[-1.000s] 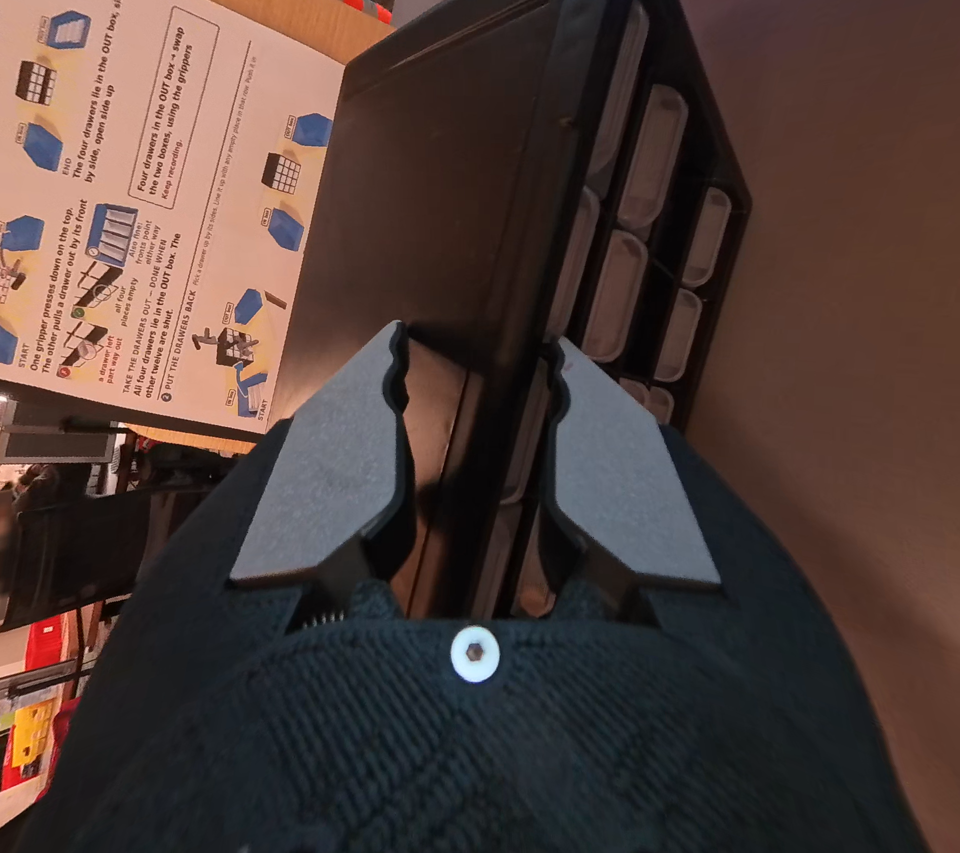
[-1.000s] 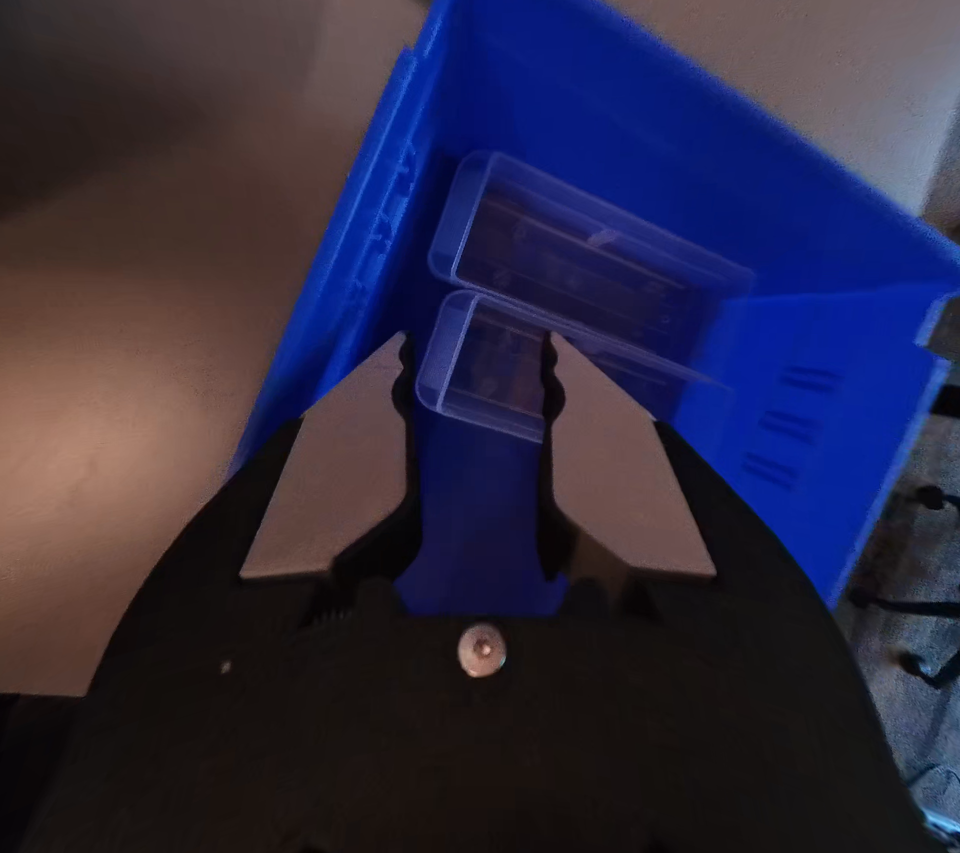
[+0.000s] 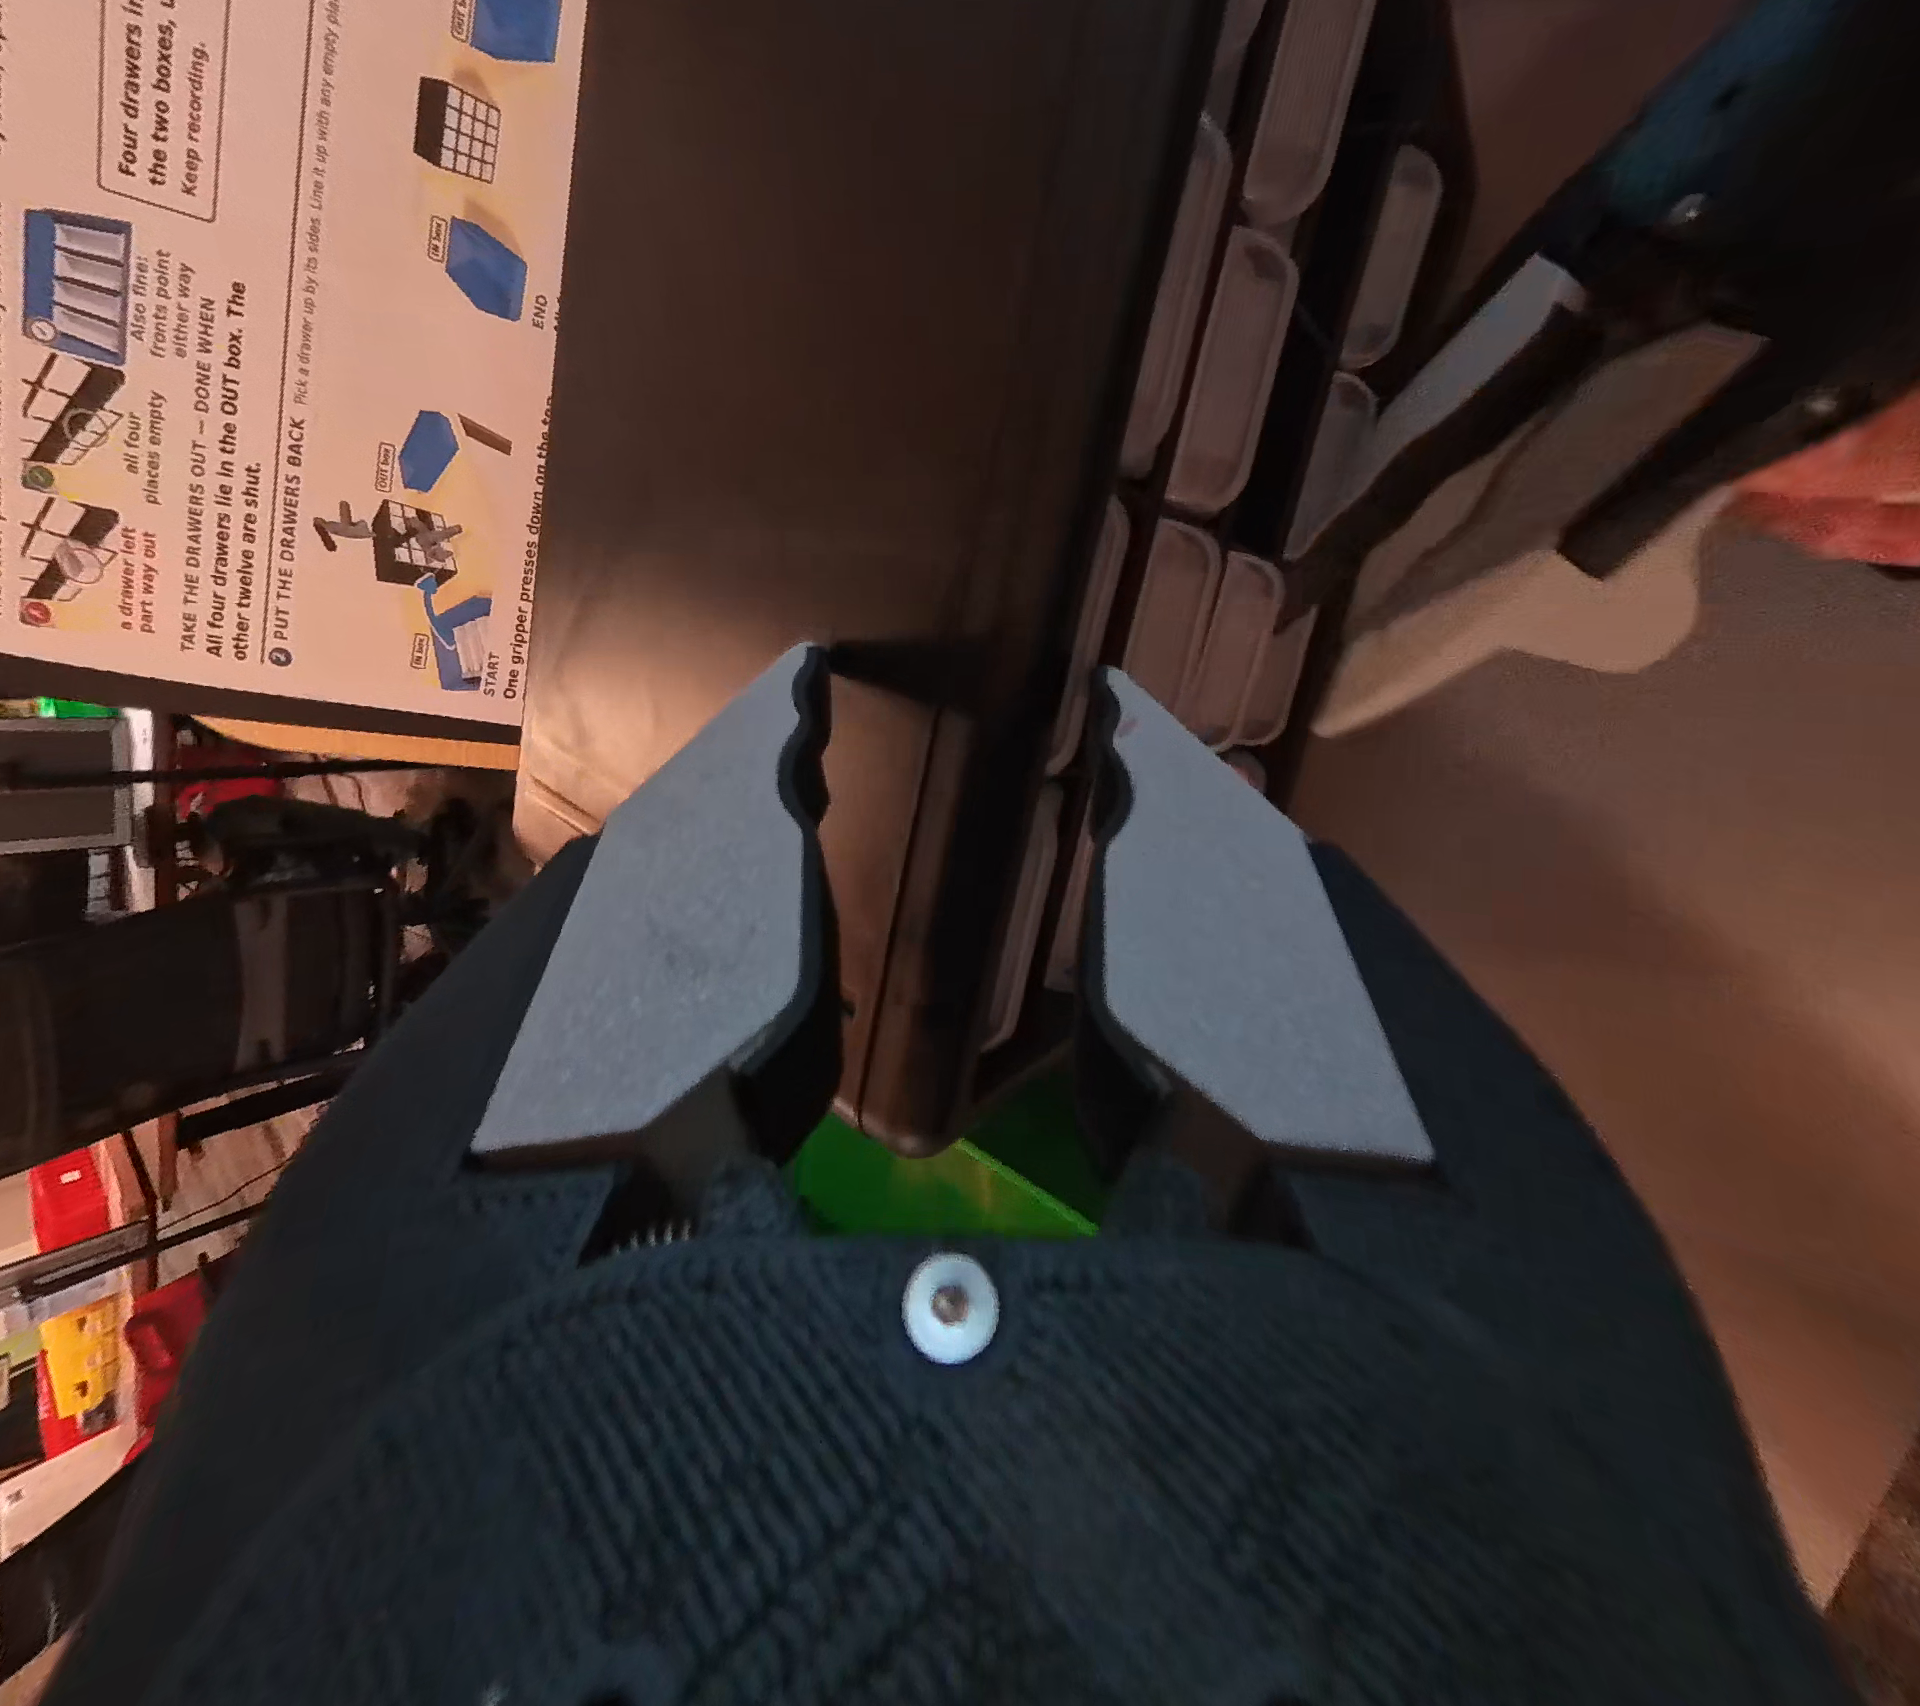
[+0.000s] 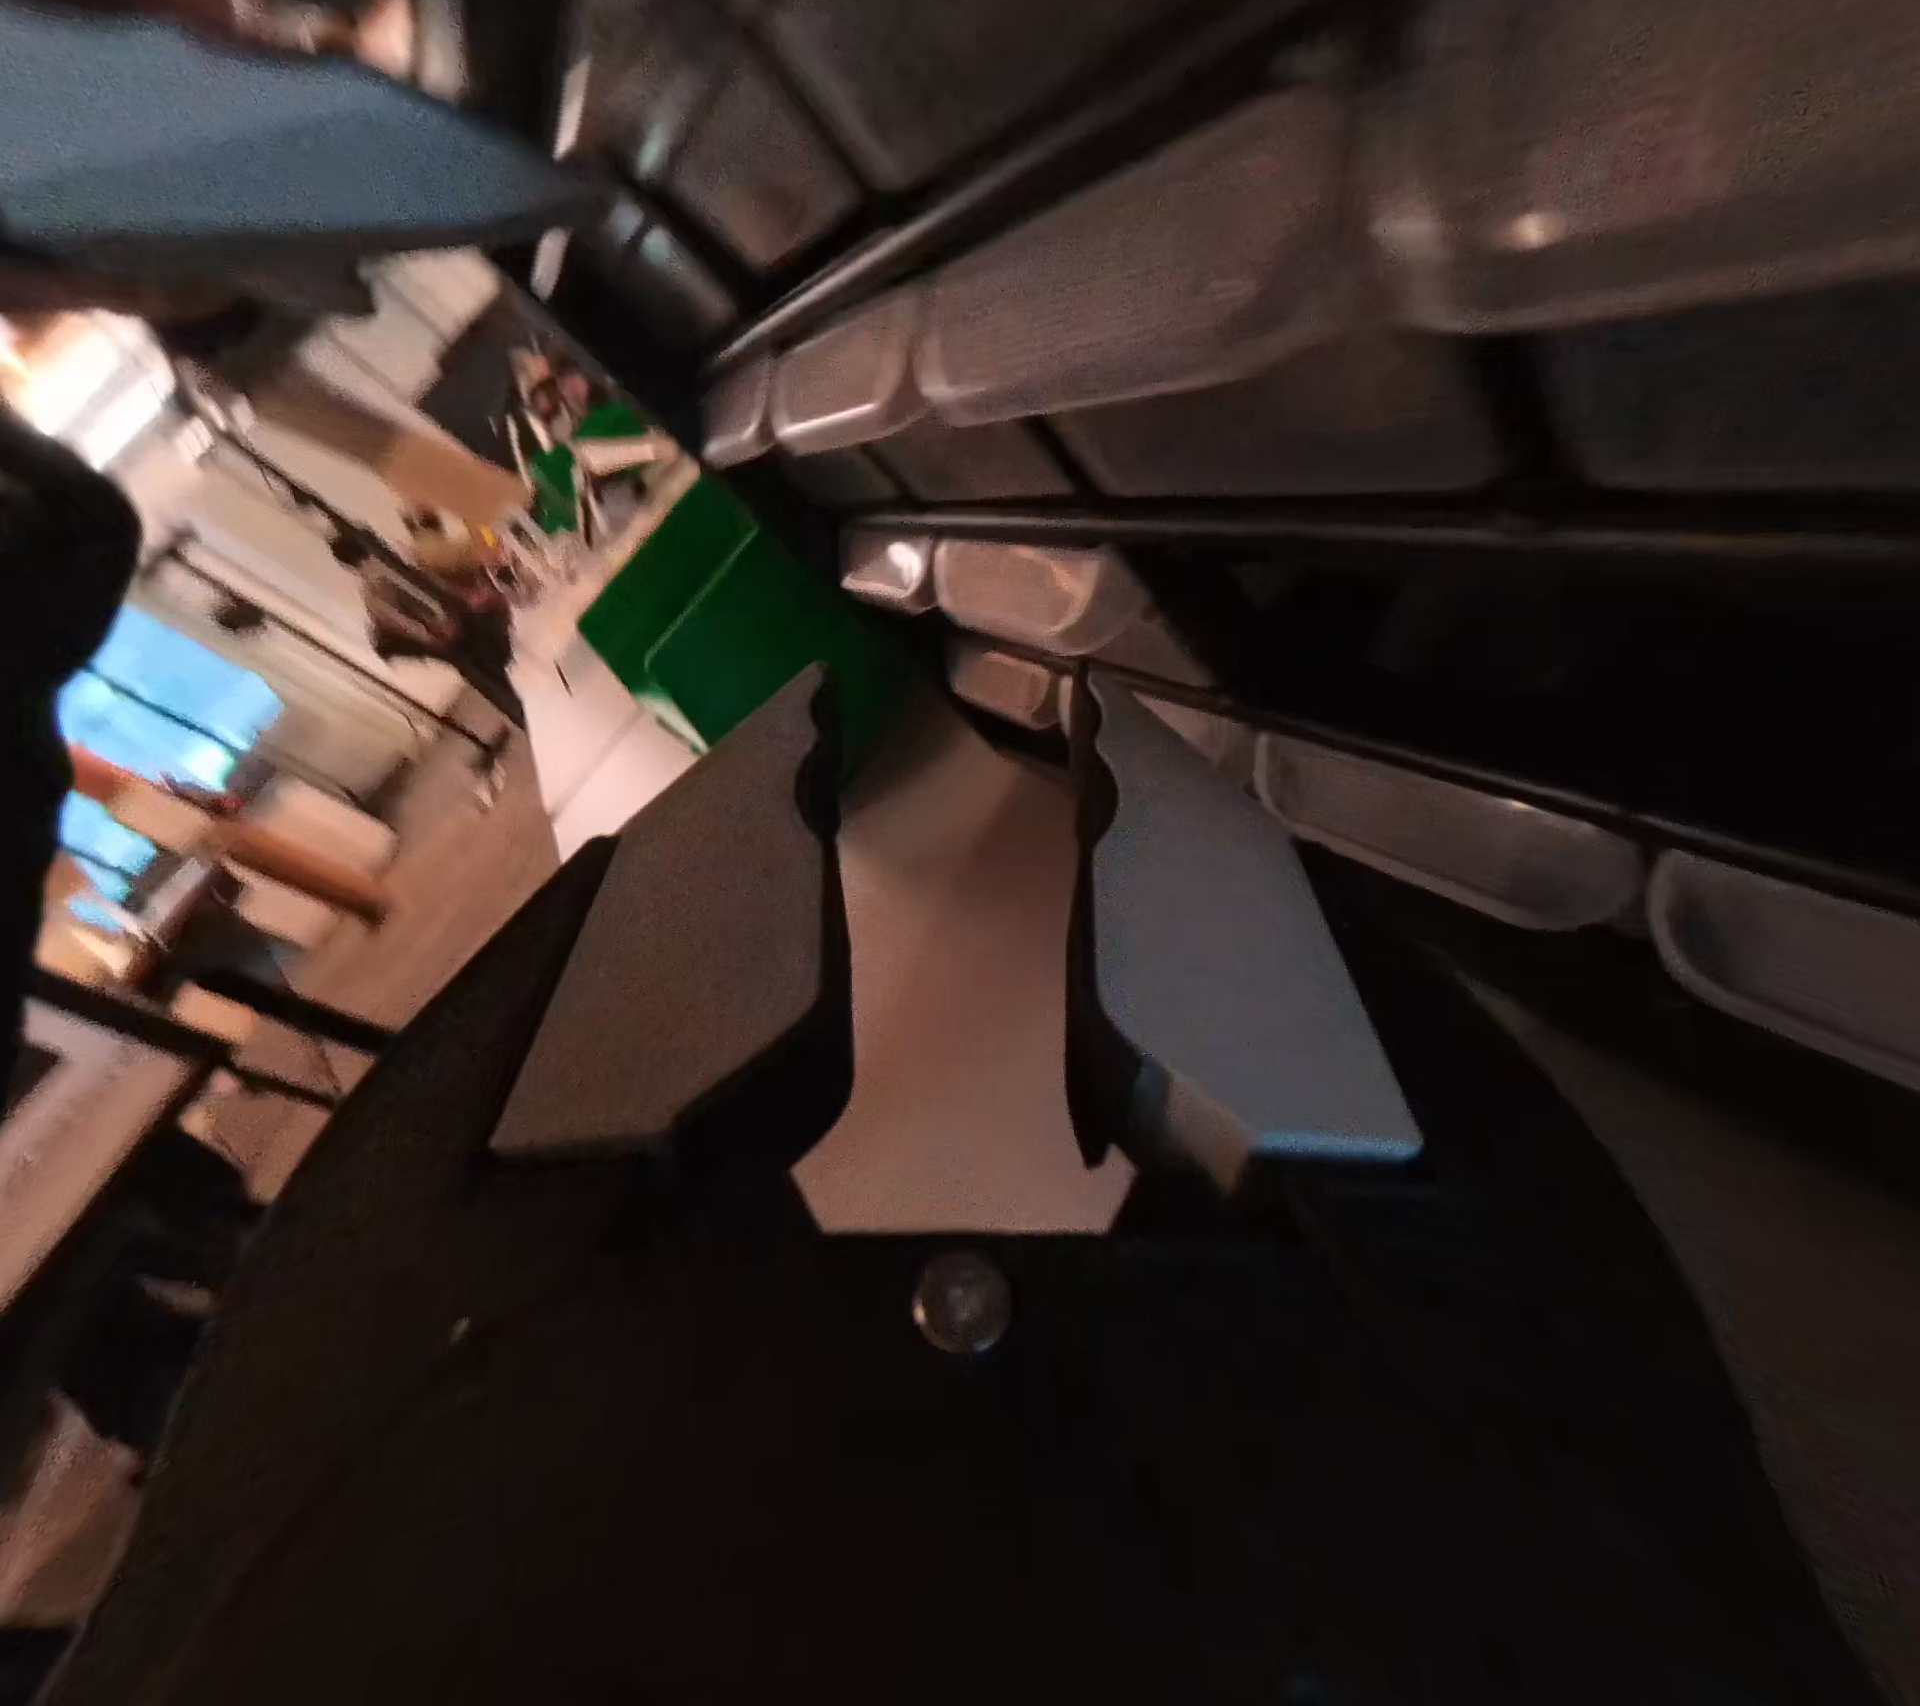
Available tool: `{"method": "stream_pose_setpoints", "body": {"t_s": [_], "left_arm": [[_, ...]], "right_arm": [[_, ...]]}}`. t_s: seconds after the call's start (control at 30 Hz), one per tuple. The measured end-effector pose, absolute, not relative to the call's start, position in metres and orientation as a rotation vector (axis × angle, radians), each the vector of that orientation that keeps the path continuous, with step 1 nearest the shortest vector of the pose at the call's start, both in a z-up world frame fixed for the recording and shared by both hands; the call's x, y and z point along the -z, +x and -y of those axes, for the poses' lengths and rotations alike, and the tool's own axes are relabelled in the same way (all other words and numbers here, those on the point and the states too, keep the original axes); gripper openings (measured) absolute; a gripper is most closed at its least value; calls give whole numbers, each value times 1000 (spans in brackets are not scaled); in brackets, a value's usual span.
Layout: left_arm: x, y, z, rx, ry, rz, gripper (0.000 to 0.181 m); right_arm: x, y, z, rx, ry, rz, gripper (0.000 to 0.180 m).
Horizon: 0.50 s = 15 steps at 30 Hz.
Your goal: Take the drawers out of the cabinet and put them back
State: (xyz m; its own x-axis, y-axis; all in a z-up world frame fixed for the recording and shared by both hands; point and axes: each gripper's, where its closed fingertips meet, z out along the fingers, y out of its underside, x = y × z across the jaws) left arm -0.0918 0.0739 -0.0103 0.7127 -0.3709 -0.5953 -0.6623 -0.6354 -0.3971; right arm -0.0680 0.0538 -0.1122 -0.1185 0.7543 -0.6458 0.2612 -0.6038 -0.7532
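The left gripper (image 3: 956, 721) sits over the top front edge of the black cabinet (image 3: 831, 254), jaws spread to either side of that edge and pinching nothing. The right gripper (image 4: 951, 721), jaws also spread and empty, hovers close to the clear drawers (image 4: 1444, 825) at the cabinet's front, above the brown surface (image 3: 1558, 929). With the left only straddling, a hard tug on a drawer could probably drag or tip the cabinet; an off-centre approach might catch two neighbouring fronts.

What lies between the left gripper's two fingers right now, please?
The top front edge of the black cabinet runs between them: the left gripper straddles it, jaws apart. The left wrist view shows this.
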Motion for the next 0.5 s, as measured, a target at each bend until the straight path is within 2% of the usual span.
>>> {"method": "stream_pose_setpoints", "body": {"t_s": [0.03,0.17,0.27,0.5], "left_arm": [[10,-92,-74,-634,-2311,-785,48],[10,-92,-74,-636,-2308,-776,48],[10,-92,-74,-621,-2301,-754,48],[11,-92,-74,-653,-2319,-767,48]], "right_arm": [[118,-70,-60,-1784,-1823,1066,37],[115,-77,-62,-1951,-1794,967,28],[110,-79,-66,-1990,-1780,911,10],[112,-65,-51,-1988,-1794,972,8]]}}
